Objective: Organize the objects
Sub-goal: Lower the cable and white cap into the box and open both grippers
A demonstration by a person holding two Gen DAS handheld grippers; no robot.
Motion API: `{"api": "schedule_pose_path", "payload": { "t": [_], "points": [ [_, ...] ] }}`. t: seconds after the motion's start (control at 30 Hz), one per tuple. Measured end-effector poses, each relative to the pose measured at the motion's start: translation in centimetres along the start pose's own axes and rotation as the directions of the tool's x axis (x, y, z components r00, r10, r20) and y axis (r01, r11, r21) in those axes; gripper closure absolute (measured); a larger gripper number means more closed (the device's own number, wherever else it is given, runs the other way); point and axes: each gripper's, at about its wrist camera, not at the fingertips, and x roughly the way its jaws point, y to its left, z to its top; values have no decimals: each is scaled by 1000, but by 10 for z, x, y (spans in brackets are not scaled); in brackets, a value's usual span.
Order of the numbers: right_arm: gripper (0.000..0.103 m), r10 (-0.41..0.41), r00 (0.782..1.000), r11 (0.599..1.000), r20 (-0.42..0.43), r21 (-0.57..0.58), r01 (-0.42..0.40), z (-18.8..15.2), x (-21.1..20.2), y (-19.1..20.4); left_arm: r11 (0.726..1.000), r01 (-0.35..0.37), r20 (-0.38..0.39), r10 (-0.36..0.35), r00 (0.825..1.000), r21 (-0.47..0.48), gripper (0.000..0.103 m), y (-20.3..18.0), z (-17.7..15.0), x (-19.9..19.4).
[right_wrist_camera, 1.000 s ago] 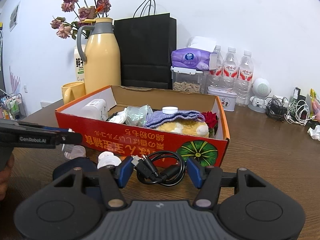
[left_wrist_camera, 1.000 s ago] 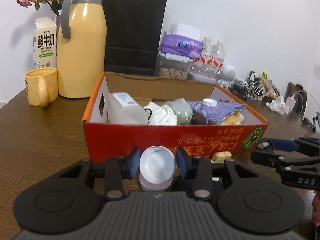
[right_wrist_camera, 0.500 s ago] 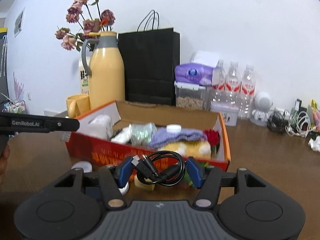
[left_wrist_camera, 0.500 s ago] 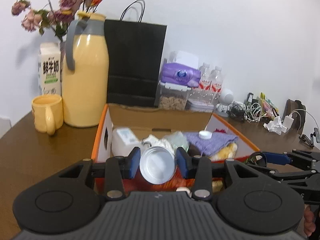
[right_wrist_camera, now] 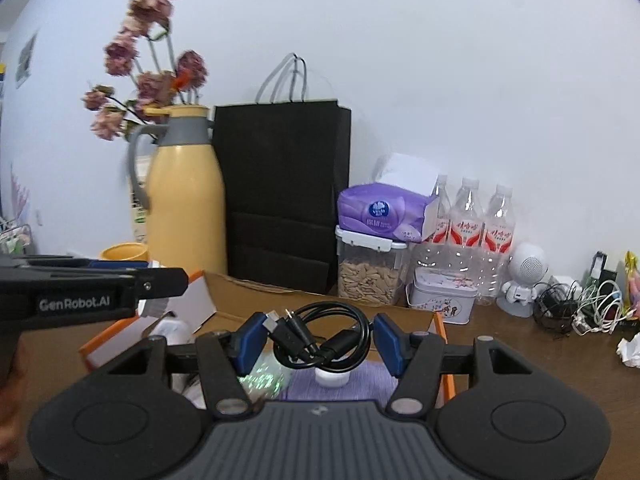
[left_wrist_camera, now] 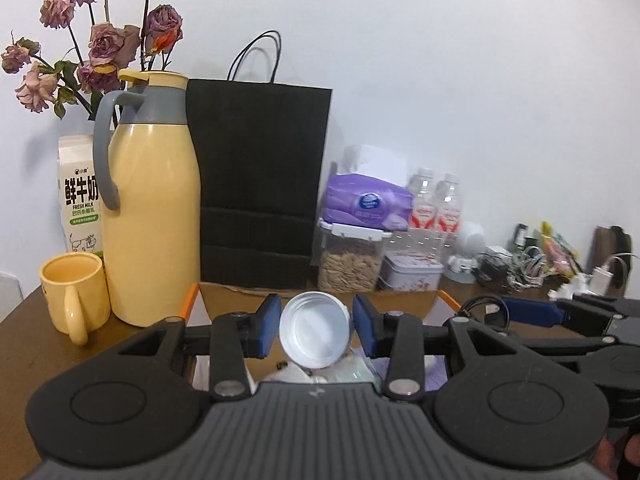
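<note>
Left gripper (left_wrist_camera: 315, 330) pinches a small white jar (left_wrist_camera: 314, 335) btwn its blue pads, open mouth facing the camera, above the orange cardboard box (left_wrist_camera: 191, 303). Right gripper (right_wrist_camera: 320, 340) clamps a coiled black cable (right_wrist_camera: 320, 338) over the same box, w/ a purple cloth (right_wrist_camera: 360, 384) below. Box contents are mostly hidden, prob. soft items. Behind stand a yellow thermos (left_wrist_camera: 154, 216) and black paper bag (left_wrist_camera: 260, 184).
</note>
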Motion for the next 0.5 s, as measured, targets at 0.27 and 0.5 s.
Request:
{"api": "schedule_pose_path", "payload": {
  "t": [0.27, 0.5],
  "points": [
    [45, -50, 998, 998, -39, 35, 51, -8, 55, -7, 998, -68, -40, 68, 997, 7, 62, -1, -11, 47],
    [45, -35, 996, 999, -79, 35, 38, -22, 65, -12, 996, -84, -78, 86, 993, 29, 62, 5, -26, 57]
  ]
}}
